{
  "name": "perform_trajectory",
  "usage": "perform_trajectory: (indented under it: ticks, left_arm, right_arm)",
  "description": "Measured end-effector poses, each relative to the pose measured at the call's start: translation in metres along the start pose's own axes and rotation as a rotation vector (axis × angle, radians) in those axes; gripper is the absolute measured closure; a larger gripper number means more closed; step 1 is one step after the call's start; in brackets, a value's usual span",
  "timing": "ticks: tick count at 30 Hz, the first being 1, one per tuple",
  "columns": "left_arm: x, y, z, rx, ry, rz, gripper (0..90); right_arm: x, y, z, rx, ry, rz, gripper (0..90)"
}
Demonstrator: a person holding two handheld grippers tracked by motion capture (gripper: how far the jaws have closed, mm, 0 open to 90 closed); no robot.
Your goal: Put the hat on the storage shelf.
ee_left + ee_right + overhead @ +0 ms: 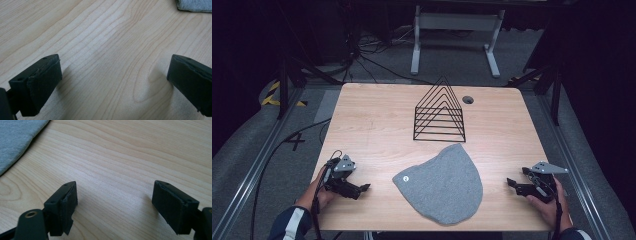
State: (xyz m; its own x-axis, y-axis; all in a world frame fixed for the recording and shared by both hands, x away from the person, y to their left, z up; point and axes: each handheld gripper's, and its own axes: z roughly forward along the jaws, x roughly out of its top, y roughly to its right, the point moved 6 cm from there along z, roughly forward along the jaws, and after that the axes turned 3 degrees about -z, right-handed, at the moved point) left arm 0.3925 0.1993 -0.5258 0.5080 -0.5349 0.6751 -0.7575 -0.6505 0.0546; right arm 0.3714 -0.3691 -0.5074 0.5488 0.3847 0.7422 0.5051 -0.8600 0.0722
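Observation:
A grey knit beanie [443, 183] lies flat near the front middle of the wooden table [377, 125]; a small round tag sits on its left part. My left gripper [362, 189] rests low at the front left, pointing right at the beanie, jaws wide apart over bare wood [115, 72]. The beanie's edge [195, 5] appears at the top right of the left gripper view. My right gripper [511, 183] sits at the front right, pointing left, open [115, 202] with nothing between its jaws. The beanie [15, 142] covers the top left corner of the right gripper view.
A black wire rack [440, 112] with triangular dividers stands upright behind the beanie, mid-table. A round cable hole [468, 99] is at the back right of it. Cables and a white frame leg [415, 45] lie on the floor beyond the table.

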Motion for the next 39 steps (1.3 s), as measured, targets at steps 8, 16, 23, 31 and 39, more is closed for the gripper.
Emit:
perform_trajectory:
  ticks: [8,16,23,31,39]
  left_arm:
    - [0.002,0.0,-0.001,-0.016,0.006,0.031,5.8]
    - [0.026,0.014,-0.004,-0.056,0.046,0.086,31.3]
    - [0.064,0.049,0.019,-0.127,0.048,0.213,56.1]
    - [0.089,0.085,0.056,-0.193,-0.018,0.36,64.9]
    - [0.075,0.088,0.052,-0.24,-0.028,0.332,66.1]
  right_arm:
    - [0.0,0.0,0.0,0.004,-0.002,-0.004,21.2]
    - [0.013,-0.014,-0.005,0.11,0.025,-0.013,48.8]
    - [0.054,-0.08,-0.008,0.26,0.059,-0.189,78.0]
    - [0.061,-0.166,0.022,0.426,-0.016,-0.334,87.7]
    - [0.052,-0.17,0.033,0.434,-0.056,-0.341,88.3]
